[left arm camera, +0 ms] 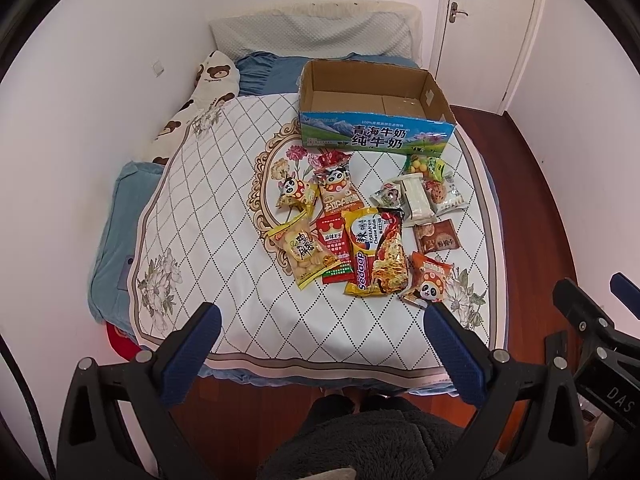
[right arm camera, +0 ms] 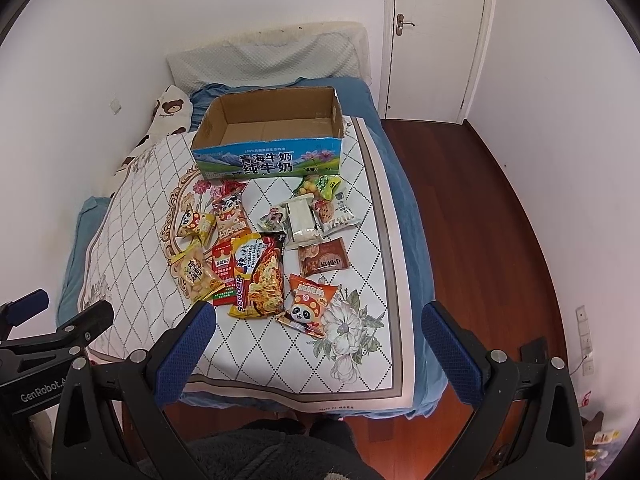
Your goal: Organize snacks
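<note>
Several snack packets lie in a loose heap on the quilt: a yellow Sedaap noodle pack (left arm camera: 374,252) (right arm camera: 260,276), an orange panda bag (left arm camera: 430,282) (right arm camera: 310,306), a brown cookie pack (left arm camera: 436,236) (right arm camera: 324,262) and others. An empty open cardboard milk box (left arm camera: 376,136) (right arm camera: 268,162) stands behind them. My left gripper (left arm camera: 322,314) is open and empty, held above the bed's near edge. My right gripper (right arm camera: 318,314) is open and empty, also high above the near edge. Each gripper shows at the side of the other's view.
The bed (left arm camera: 200,184) fills the room's left side, against the wall, with a bear-print pillow (left arm camera: 214,72) and blue bedding (right arm camera: 396,184). Wooden floor (right arm camera: 480,216) lies to the right, a white door (right arm camera: 436,40) beyond. The person's dark fuzzy clothing (left arm camera: 372,440) shows below.
</note>
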